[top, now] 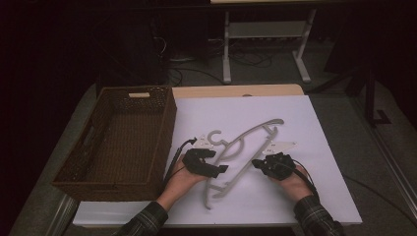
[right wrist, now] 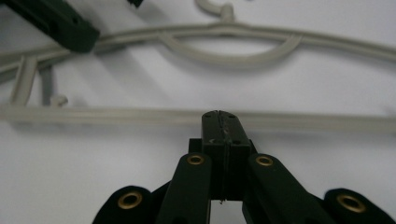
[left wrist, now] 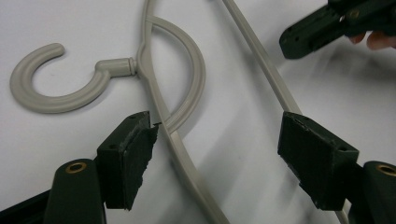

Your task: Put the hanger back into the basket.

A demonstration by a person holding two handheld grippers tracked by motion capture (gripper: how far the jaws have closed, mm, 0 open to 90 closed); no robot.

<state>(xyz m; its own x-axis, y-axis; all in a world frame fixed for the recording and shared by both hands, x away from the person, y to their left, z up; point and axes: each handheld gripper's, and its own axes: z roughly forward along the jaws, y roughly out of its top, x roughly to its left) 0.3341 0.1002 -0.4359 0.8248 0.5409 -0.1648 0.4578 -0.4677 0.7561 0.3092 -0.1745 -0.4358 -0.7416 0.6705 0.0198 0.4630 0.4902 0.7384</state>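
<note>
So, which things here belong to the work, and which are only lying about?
In the work:
- grey hanger, flat on the white sheet
- left tool, open around its bar
- right tool, shut, tip at the lower bar

Likely only lying about:
- wicker basket, empty
- table frame behind

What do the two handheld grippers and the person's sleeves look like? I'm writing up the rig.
Both the left gripper and the right gripper are black, with blocky jaws, brass-coloured rivets at the linkage joints and a black cable trailing from each. A pale three-cornered plate sits by each. The sleeves are dark plaid.
</note>
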